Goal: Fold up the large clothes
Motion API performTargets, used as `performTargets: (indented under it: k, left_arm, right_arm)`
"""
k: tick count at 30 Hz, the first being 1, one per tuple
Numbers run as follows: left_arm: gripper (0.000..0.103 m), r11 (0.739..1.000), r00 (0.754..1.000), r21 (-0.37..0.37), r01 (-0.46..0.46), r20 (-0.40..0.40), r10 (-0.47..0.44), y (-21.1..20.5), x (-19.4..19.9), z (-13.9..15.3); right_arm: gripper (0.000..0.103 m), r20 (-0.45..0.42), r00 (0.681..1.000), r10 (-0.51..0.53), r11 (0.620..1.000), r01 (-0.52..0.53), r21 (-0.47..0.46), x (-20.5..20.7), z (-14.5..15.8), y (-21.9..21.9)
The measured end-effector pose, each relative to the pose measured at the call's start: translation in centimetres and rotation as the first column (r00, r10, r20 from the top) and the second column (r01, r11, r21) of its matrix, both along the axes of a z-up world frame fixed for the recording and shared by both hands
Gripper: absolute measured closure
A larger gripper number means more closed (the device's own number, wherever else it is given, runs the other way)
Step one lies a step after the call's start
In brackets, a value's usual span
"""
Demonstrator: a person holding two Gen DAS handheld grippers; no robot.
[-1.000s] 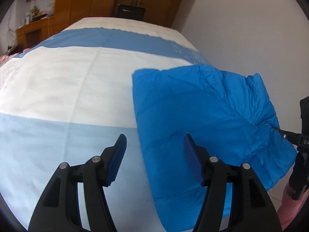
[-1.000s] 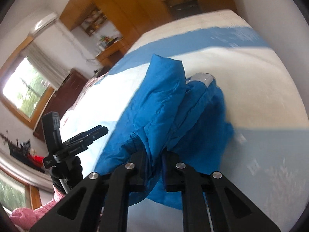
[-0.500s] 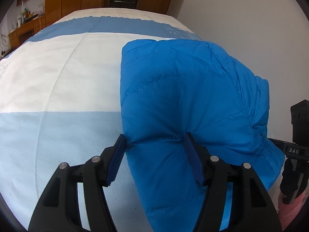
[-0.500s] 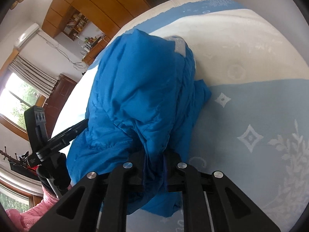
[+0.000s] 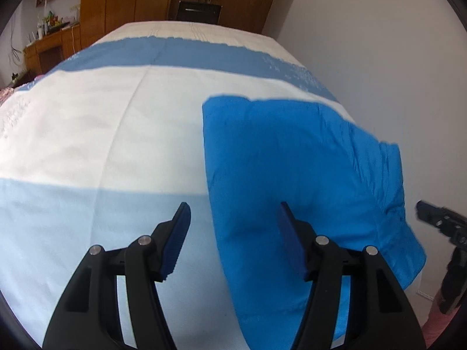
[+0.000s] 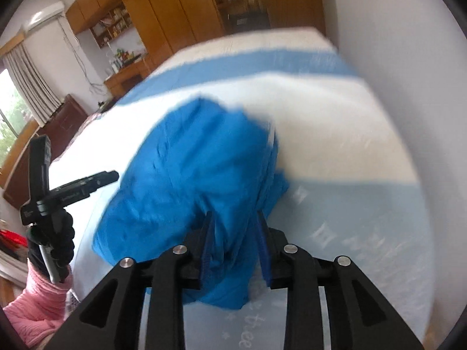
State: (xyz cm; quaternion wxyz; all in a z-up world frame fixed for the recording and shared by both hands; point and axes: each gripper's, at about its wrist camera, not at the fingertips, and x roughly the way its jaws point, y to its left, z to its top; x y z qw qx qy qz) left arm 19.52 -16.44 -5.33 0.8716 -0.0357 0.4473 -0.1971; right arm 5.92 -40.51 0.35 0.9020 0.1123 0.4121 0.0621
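The blue padded jacket [image 5: 292, 169] lies folded on the bed [image 5: 102, 134], close to its right-hand edge, beside the white wall [image 5: 394, 58]. We judge a fold has just been laid and we are at the letting-go step. Our left hand-held gripper [image 5: 233, 233] hovers released above the jacket's left edge, holding nothing. Our right hand-held gripper [image 6: 235, 242] has its fingers parted with jacket fabric bunched between them; we cannot tell whether they still pinch it. Next we would clear the right side and smooth or fold once more. Open room lies to the left across the bedspread; the wall and the bed edge hem in the right.
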Motion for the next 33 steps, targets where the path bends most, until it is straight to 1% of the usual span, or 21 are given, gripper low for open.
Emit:
performTargets:
  k: [2,4,6,8,11,12,13,14,15,17,19,21,24,26,28,29,30,32,33]
  left_arm:
    - [0.043,1.0,1.0,0.014,0.003,0.009,-0.003,-0.6,0.9,0.6]
    - [0.043,1.0,1.0,0.028,0.008,0.014,-0.008,-1.3,1.8,0.8]
    - [0.043,0.999,1.0,0.031,0.016,0.006,-0.016,-2.2,2.8,0.8]
    - [0.043,0.999,1.0,0.029,0.024,-0.003,-0.024,-3.0,3.8,0.7]
    - [0.043,0.999,0.999,0.022,0.039,-0.031,-0.038,-3.9,5.3,0.0]
    - [0.043,0.999,0.998,0.013,0.05,-0.049,-0.049,-4.2,5.9,-0.4]
    - [0.043,0.998,0.996,0.003,0.059,-0.069,-0.059,-4.4,6.4,-0.9]
    - [0.043,0.998,0.994,-0.004,0.064,-0.084,-0.064,-4.5,6.7,-1.3]
    - [0.043,0.997,0.992,-0.013,0.073,-0.103,-0.074,-4.7,7.2,-1.7]
    - [0.04,0.996,0.989,-0.023,0.085,-0.122,-0.087,-4.9,8.0,-2.5]
    - [0.038,0.995,0.985,-0.023,0.101,-0.136,-0.103,-5.2,8.8,-3.1]
    - [0.038,0.994,0.984,-0.013,0.11,-0.141,-0.111,-5.6,9.1,-3.7]
    - [0.037,0.994,0.983,0.012,0.112,-0.144,-0.109,-6.2,9.2,-4.5]
    - [0.037,0.994,0.981,0.001,0.109,-0.16,-0.108,-6.1,9.5,-4.5]
    - [0.038,0.995,0.979,-0.005,0.097,-0.179,-0.096,-5.6,9.5,-4.1]
    - [0.04,0.996,0.98,-0.006,0.085,-0.183,-0.084,-5.3,9.3,-3.8]
    - [0.041,0.998,0.981,-0.012,0.069,-0.183,-0.07,-4.8,8.8,-3.3]
    - [0.041,0.998,0.986,-0.03,0.057,-0.155,-0.061,-4.0,7.5,-2.1]
    - [0.041,0.999,0.991,-0.023,0.049,-0.125,-0.052,-3.6,6.5,-1.3]
  right_arm:
    - [0.074,0.021,1.0,0.023,1.0,-0.023,0.009,1.1,1.2,0.9]
    - [0.074,0.03,0.997,0.064,0.998,-0.065,0.009,3.0,1.7,2.3]
    - [0.074,0.008,0.997,0.083,0.997,-0.083,0.008,5.3,1.5,3.4]
    - [0.074,-0.016,0.995,0.094,0.995,-0.094,0.023,7.2,0.8,3.5]
    - [0.075,-0.055,0.997,0.05,0.999,-0.049,0.011,9.2,-0.6,2.5]
    - [0.078,-0.074,0.997,0.03,1.0,-0.03,0.005,9.5,-1.3,2.0]
    - [0.079,-0.088,0.996,0.026,1.0,-0.025,0.014,9.7,-1.8,1.6]
    - [0.08,-0.113,0.993,0.024,0.999,-0.019,0.041,9.9,-2.7,1.0]
    - [0.086,-0.128,0.992,0.019,0.998,-0.012,0.057,9.9,-3.5,0.5]
    - [0.091,-0.144,0.989,0.017,0.997,-0.005,0.083,9.9,-5.0,-0.5]
    - [0.092,-0.159,0.987,0.024,0.993,-0.005,0.121,9.7,-6.4,-1.1]
    - [0.093,-0.155,0.987,0.029,0.991,-0.007,0.137,9.5,-7.6,-1.3]
    - [0.093,-0.149,0.989,0.02,0.988,0.004,0.157,9.0,-8.6,-1.5]
    - [0.093,-0.16,0.987,0.014,0.986,0.014,0.169,8.9,-8.6,-1.6]
    - [0.093,-0.168,0.986,0.006,0.986,0.022,0.165,8.8,-7.9,-1.5]
    - [0.091,-0.166,0.986,0.001,0.989,0.024,0.148,8.5,-7.2,-1.3]
    - [0.088,-0.152,0.988,-0.001,0.992,0.02,0.125,8.0,-6.4,-0.9]
    - [0.085,-0.114,0.993,0.006,0.995,0.005,0.098,7.1,-4.6,-0.2]
    - [0.085,-0.091,0.996,0.021,0.995,-0.012,0.095,6.4,-3.7,0.3]
